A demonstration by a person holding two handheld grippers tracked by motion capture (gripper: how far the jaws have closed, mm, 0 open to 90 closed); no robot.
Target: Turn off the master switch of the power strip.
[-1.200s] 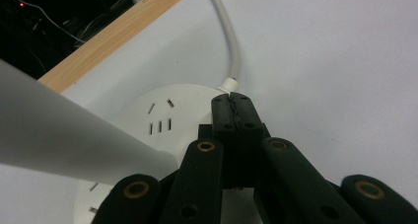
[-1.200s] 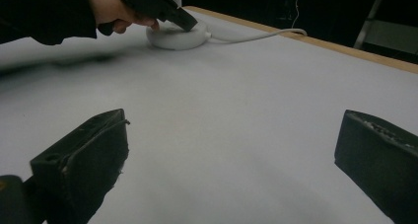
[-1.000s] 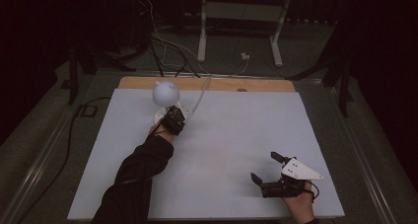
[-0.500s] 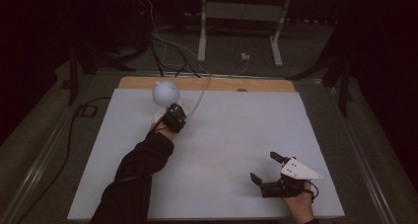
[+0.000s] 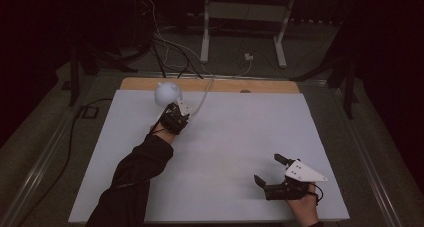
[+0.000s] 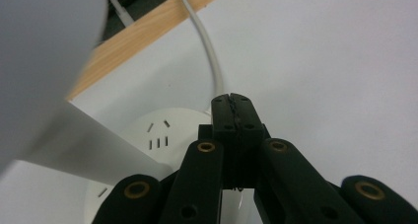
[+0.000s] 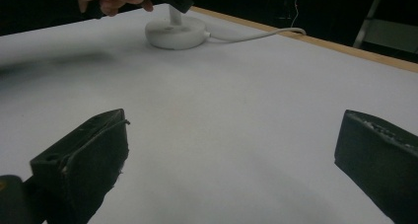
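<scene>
White lamp (image 5: 167, 93) stands at the tabletop's (image 5: 240, 137) far left edge; left gripper (image 5: 176, 118) hovers above its round base (image 6: 162, 135), jaws pressed together on nothing. Right gripper (image 5: 272, 172) rests near, jaws wide apart.

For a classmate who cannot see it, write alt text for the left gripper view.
The left tool, its black jaws shut together, hovers just above the round white base of a small lamp on the white table. A white cable runs from the base past the table's wooden edge.
</scene>
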